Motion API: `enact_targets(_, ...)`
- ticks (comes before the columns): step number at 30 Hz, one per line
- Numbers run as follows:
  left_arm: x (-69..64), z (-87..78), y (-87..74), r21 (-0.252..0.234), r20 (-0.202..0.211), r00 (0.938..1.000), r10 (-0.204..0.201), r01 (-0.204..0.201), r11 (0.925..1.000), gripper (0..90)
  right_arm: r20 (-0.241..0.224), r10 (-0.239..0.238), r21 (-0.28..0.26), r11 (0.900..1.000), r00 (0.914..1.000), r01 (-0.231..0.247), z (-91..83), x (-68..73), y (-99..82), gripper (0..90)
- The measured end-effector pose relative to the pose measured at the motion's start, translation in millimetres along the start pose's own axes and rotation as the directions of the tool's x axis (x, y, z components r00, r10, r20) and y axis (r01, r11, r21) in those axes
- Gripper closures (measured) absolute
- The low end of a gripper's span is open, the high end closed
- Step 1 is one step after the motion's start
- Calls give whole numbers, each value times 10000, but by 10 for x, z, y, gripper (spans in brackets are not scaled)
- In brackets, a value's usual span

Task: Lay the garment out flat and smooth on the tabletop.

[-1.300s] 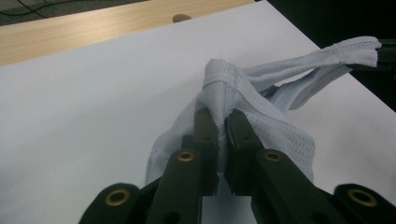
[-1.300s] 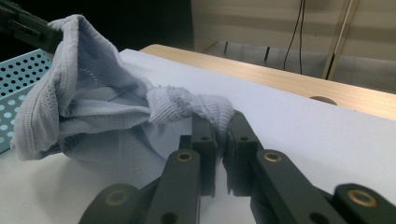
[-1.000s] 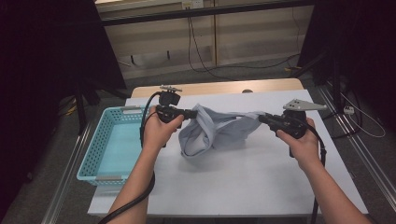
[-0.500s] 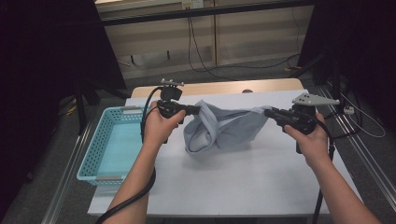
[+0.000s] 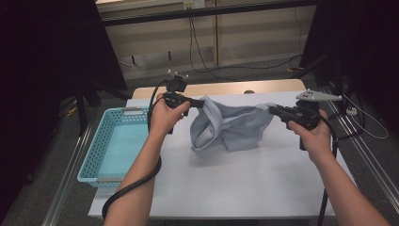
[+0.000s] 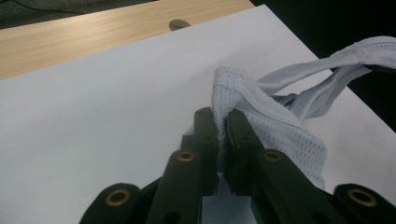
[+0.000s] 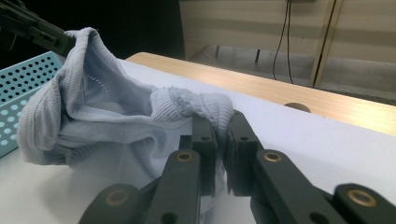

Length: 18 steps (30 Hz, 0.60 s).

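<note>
White worktop [image 5: 226, 188], soft cloth [image 5: 230, 129] slung between grippers.
Light, limp knit; left gripper [image 5: 200, 102] and right gripper [image 5: 273, 110] each pinch a hem, the best hold.

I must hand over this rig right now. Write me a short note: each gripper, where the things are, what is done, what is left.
Left gripper: shut on one edge of the grey garment.
Right gripper: shut on the opposite edge.
Garment: stretched between both, its lower part sagging to the white table.
Blue basket: at the table's left, nothing visible inside.
Done: both edges gripped, cloth lifted.
Left, probably: spread or fold it, perhaps then put it in the basket.
</note>
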<state>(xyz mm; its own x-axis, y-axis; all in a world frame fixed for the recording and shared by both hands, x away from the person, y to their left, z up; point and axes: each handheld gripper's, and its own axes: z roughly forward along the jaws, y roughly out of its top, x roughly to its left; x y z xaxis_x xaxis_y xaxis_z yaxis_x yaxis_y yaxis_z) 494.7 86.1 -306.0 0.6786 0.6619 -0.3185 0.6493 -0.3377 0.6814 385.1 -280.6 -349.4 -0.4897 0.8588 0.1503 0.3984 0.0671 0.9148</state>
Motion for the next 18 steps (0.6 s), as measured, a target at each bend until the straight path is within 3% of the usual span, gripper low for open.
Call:
enact_targets(4, 75, 50, 77, 107, -78, 10000, 6, -6, 9999, 847, -118, 189, 229, 9996, 9998, -186, 150, -49, 12, 847)
enact_targets(7, 155, 59, 176, -50, -285, 9996, -46, 44, 10000, 849, 67, -22, 591, 9983, 10000, 18, 306, -94, 57, 852)
enact_targets(11, 258, 100, 330, -430, -828, 9964, -193, 158, 9990, 851, 736, 207, -196, 9996, 9971, -193, 529, -193, 345, 851)
enact_targets(12, 266, 115, 337, -684, -1040, 9944, -209, 138, 9976, 842, 849, 84, -322, 9995, 9964, -57, 597, -191, 415, 810)
enact_targets(13, 272, 136, 327, -902, -1234, 9921, -232, 120, 9958, 774, 1054, -108, -395, 9991, 9944, 150, 661, -169, 460, 642)
enact_targets(14, 268, 155, 305, -942, -1423, 9893, -315, 181, 9954, 600, 1412, -129, -290, 9994, 9899, 171, 708, -133, 484, 446)
enact_targets(15, 251, 164, 266, -973, -1691, 9855, -173, 8, 9953, 420, 1537, -304, -56, 9995, 9877, 317, 727, -91, 486, 447)
enact_targets(16, 226, 168, 215, -919, -1784, 9839, 115, -283, 9954, 355, 1309, -495, 57, 9988, 9902, 492, 719, -45, 464, 458)
enact_targets(18, 185, 170, 100, -808, -1662, 9857, 293, -432, 9958, 309, 1128, -661, -20, 9978, 9914, 667, 659, 46, 367, 333)
